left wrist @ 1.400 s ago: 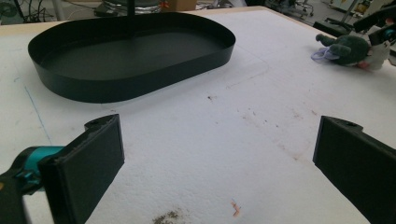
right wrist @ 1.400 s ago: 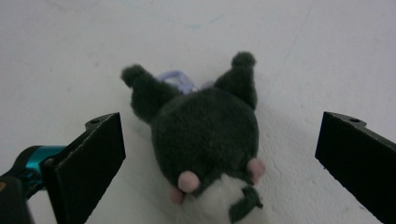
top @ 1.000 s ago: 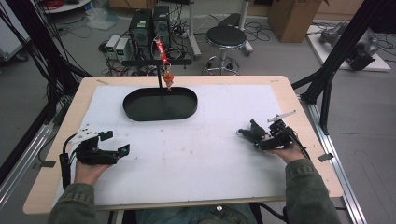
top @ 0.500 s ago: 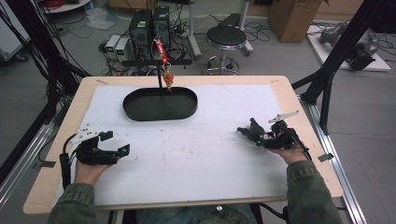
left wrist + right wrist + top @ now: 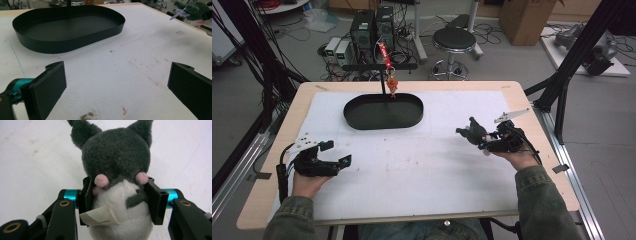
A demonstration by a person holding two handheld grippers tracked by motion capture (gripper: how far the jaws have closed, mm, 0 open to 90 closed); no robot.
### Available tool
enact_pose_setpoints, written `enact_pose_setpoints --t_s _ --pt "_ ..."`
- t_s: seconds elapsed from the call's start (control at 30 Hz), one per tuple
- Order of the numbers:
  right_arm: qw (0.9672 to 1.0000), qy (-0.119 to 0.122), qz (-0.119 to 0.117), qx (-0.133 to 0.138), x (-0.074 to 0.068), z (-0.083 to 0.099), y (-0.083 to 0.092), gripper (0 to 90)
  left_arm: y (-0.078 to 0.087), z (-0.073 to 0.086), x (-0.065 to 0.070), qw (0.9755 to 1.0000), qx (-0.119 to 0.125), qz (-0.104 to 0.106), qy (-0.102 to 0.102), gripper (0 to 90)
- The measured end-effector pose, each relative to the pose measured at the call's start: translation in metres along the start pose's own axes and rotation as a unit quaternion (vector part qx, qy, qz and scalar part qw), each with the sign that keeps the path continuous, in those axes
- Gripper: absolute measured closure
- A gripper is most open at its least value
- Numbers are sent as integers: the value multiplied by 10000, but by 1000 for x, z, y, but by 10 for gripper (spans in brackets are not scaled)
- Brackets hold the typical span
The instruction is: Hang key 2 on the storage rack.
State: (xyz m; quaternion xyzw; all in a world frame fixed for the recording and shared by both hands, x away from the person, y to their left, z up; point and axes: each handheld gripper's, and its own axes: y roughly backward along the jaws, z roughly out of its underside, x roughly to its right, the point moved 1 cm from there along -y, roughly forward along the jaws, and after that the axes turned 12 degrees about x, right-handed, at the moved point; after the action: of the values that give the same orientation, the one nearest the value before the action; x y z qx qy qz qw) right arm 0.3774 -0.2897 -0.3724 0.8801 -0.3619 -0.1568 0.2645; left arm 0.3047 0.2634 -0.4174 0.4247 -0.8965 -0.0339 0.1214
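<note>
— What's in your right gripper (image 5: 117,197)?
— One dark grey plush toy (image 5: 117,162), white belly, pink cheeks, paper tag; my fingers (image 5: 155,202) closed on its sides and now pinch it, lifted off the bench (image 5: 412,170).
— Your left gripper (image 5: 329,164)?
— Spread, unmoved. Beyond: one black tray (image 5: 383,111).

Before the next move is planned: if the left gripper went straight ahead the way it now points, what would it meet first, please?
Probably the black oval tray: in the left gripper view its near wall stands ahead of the open jaws, slightly left of centre, across bare white mat. Depth is hard to judge.
</note>
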Motion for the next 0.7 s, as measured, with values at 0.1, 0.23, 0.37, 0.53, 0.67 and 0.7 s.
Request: enact_pose_setpoints --t_s 0.1,0.23,0.37,0.53,0.67,0.7 --pt "10000 -23 -64 2 -6 -12 -3 477 0 0 0 10000 17 -2 8 23" --pt "9999 59 -118 33 -13 -26 -7 477 0 0 0 10000 29 7 6 23" --pt "9998 125 -143 50 -18 -38 -11 477 0 0 0 10000 44 16 16 23" --pt "9997 143 -159 80 -23 -53 -15 477 0 -1 -1 10000 53 14 14 23" --pt "9996 196 -208 60 -27 -65 -20 477 0 -1 -1 10000 55 6 0 23" --pt "9995 217 -237 59 -28 -68 -21 478 0 -1 -1 10000 50 1 4 24"
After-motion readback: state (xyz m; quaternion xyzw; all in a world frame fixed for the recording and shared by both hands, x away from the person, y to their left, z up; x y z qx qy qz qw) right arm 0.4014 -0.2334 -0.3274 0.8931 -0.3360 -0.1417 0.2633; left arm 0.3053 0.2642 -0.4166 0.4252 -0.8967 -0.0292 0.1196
